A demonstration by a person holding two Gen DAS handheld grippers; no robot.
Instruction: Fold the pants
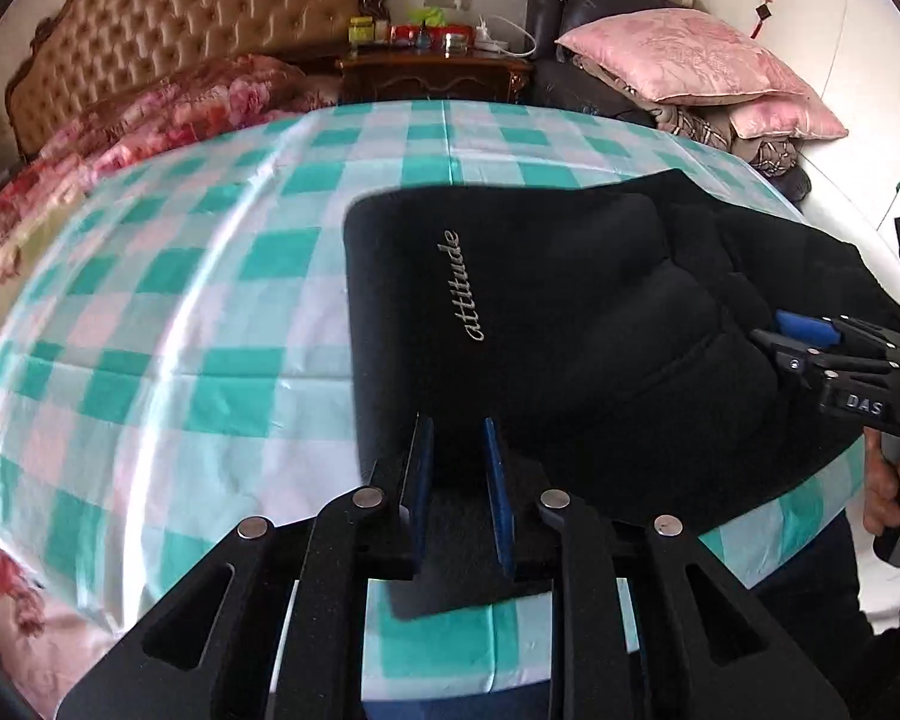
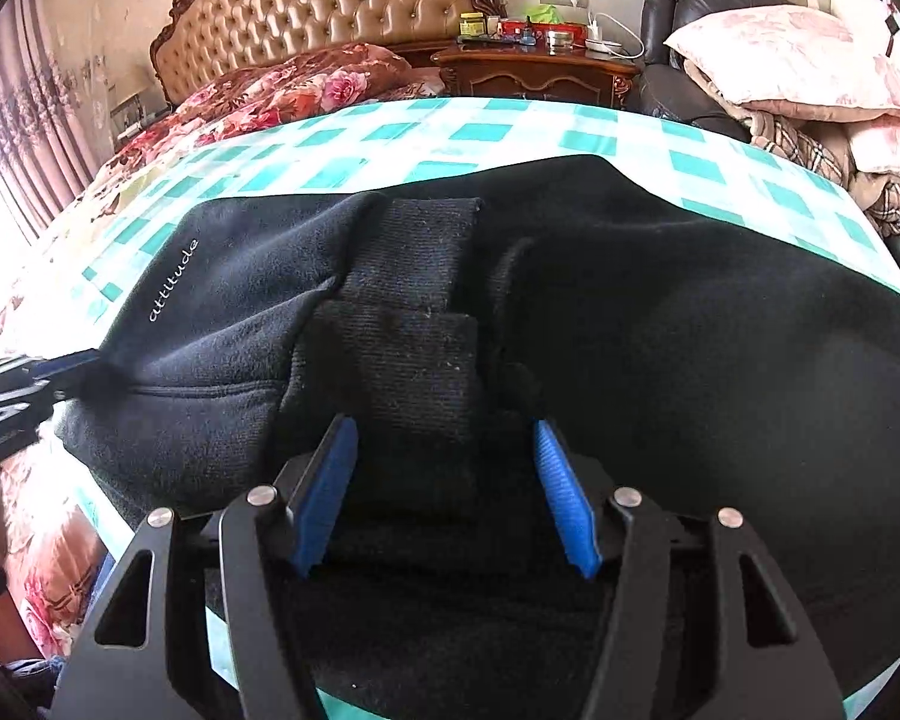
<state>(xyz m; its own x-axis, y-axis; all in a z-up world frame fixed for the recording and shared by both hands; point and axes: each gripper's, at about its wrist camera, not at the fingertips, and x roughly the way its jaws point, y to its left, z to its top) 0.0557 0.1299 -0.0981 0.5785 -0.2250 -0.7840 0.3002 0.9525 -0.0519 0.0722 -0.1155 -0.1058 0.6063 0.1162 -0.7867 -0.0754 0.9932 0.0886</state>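
Observation:
Black fleece pants (image 1: pixel 570 312) with the silver word "attitude" lie folded on a green and white checked cloth (image 1: pixel 210 276). My left gripper (image 1: pixel 456 438) is at the pants' near left edge, its blue pads a narrow gap apart with black fabric between them. My right gripper (image 2: pixel 444 438) is open over the ribbed cuffs (image 2: pixel 420 348), and the pants (image 2: pixel 690 360) fill the right wrist view. The right gripper also shows in the left wrist view (image 1: pixel 810 330) at the pants' right side. The left gripper shows in the right wrist view (image 2: pixel 84 360) touching the pants' left edge.
The cloth (image 2: pixel 480 132) covers a surface in front of a bed with a tufted headboard (image 1: pixel 198 18) and a floral blanket (image 1: pixel 150 114). A wooden nightstand (image 1: pixel 432 72) with jars stands behind. Pink pillows (image 1: pixel 690 60) are piled at the back right.

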